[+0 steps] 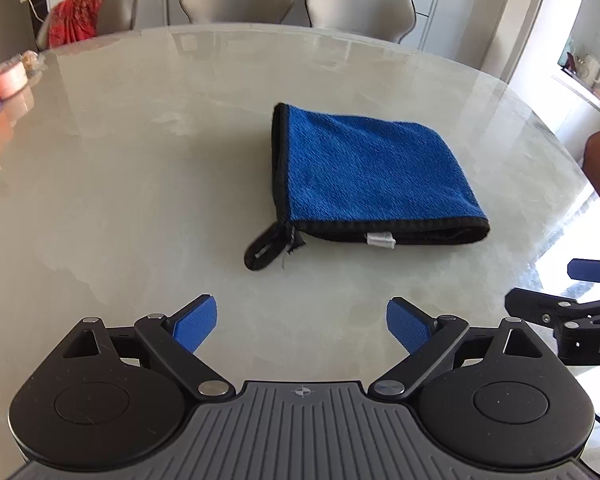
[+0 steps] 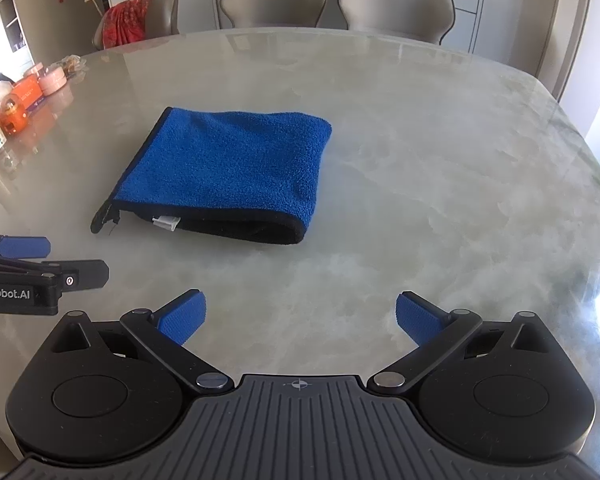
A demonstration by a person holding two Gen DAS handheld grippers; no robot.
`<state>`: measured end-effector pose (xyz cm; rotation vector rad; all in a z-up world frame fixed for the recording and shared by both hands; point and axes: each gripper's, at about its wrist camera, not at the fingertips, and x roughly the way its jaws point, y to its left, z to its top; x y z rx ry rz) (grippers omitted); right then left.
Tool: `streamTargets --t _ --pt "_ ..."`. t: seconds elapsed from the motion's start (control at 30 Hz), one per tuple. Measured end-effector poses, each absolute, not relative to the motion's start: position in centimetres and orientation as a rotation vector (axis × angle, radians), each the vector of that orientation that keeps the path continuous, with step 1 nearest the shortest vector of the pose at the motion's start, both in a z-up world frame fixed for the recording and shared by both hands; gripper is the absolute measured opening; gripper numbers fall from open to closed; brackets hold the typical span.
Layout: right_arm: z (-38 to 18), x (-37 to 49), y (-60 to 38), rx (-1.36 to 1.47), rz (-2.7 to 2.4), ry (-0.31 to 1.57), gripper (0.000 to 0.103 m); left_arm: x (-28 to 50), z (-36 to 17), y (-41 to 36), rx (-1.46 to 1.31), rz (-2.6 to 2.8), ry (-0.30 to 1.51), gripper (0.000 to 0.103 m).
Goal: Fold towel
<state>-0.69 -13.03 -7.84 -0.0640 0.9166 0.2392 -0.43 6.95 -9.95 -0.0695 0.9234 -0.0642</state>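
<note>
As towel (image 2: 228, 172) lies folded into compact multi-layer rectangle near middle of table (image 2: 440, 200), folding judged largely done. Left gripper (image 1: 302, 320): fingers spread wide, nothing held, short of towel's loop corner. Right gripper (image 2: 300, 316): likewise spread, empty, near folded edge. Further fold possibly left; cannot be determined.
</note>
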Motion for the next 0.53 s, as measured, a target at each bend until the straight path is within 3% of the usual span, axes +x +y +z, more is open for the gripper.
streamTargets --t 0.53 --pt "-8.1 -0.36 -13.24 -0.078 0.257 0.935 0.102 0.56 -9.47 6.45 -0.09 -0.062 0.921 0.095"
